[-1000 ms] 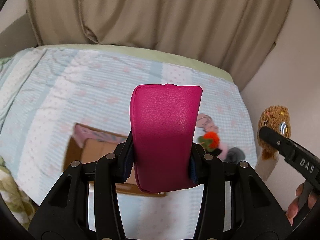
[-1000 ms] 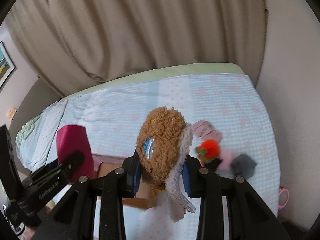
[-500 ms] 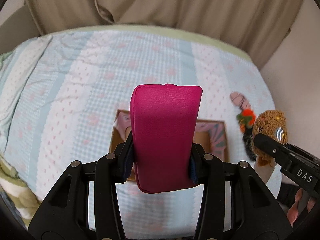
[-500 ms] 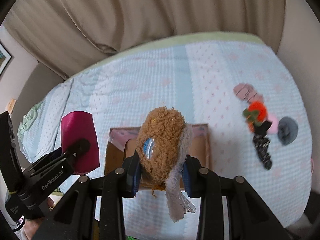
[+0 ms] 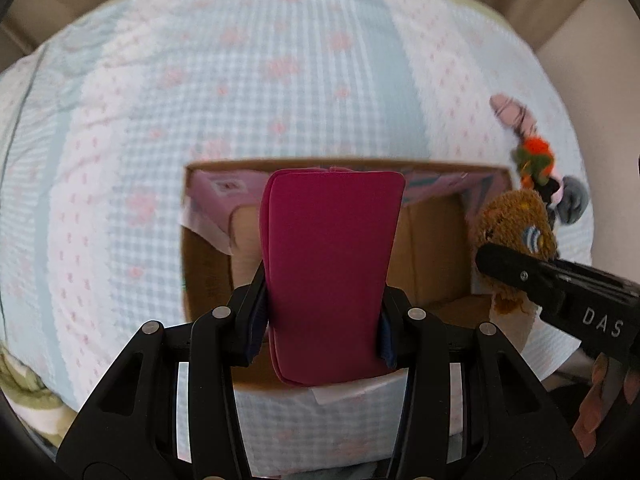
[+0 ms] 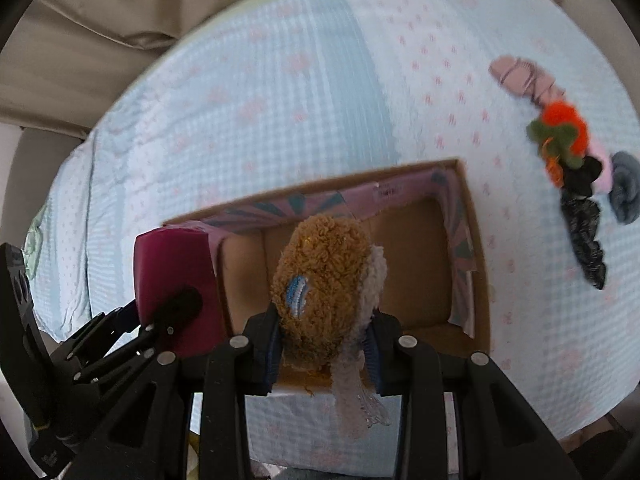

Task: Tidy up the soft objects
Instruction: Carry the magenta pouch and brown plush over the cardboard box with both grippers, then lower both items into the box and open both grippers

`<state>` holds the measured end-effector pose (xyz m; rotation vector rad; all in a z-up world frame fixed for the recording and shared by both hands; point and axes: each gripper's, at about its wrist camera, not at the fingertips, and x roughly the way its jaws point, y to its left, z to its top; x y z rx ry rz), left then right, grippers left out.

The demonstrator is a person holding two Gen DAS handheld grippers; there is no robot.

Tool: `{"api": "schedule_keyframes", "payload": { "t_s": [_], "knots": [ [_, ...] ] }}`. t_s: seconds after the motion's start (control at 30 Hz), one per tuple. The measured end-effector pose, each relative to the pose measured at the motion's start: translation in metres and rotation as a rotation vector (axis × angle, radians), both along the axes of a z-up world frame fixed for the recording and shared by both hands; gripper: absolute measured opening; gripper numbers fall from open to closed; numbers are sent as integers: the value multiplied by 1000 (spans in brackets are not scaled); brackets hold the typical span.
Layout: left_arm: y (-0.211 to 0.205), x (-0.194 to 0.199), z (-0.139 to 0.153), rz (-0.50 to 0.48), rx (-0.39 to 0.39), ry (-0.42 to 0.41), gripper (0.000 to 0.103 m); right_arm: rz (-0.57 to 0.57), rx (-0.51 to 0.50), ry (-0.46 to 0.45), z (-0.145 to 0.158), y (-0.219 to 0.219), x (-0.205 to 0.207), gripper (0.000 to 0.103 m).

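Observation:
My left gripper (image 5: 320, 320) is shut on a magenta pouch (image 5: 330, 264) and holds it above the open cardboard box (image 5: 432, 256) on the bed. My right gripper (image 6: 324, 340) is shut on a brown fuzzy plush item (image 6: 324, 276), also above the box (image 6: 416, 272). The plush item shows in the left wrist view (image 5: 516, 224) at the box's right side. The pouch shows in the right wrist view (image 6: 176, 276) over the box's left end.
A pile of small soft items lies on the bed to the right of the box: a pink one (image 6: 520, 76), an orange and green one (image 6: 560, 128), a black one (image 6: 582, 216) and a grey one (image 6: 626, 188). A blue checked bedspread (image 5: 240, 80) covers the bed.
Both grippers have moved forward and down over the bed, so the box now lies right under the pouch and the plush item. Both grips are unchanged.

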<state>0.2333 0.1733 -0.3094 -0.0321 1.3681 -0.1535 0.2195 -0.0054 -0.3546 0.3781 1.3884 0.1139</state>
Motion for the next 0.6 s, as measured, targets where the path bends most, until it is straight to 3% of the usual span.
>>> {"api": "schedule_keyframes", "payload": {
  "t_s": [0.13, 0.37, 0.43, 0.47, 0.5, 0.53, 0.57, 0.6],
  "knots": [
    [-10, 12, -44, -49, 41, 98, 40, 17, 14, 71, -36, 0, 19, 32],
    [-22, 25, -90, -122, 76, 193, 41, 62, 20, 128, -71, 3, 42, 32],
    [-26, 26, -91, -156, 91, 181, 54, 95, 23, 129, -75, 6, 45, 32],
    [-29, 25, -90, -180, 103, 170, 84, 111, 21, 132, -76, 7, 48, 38],
    [-31, 25, -87, -201, 101, 161, 102, 127, 2, 140, -78, 9, 49, 48],
    [-33, 24, -85, -216, 88, 155, 103, 124, -12, 141, -79, 10, 49, 57],
    [-33, 23, -81, -220, 72, 143, 103, 113, -5, 140, -81, 8, 49, 87],
    [-32, 22, -78, -222, 66, 139, 103, 96, 20, 139, -82, 5, 49, 103]
  ]
}}
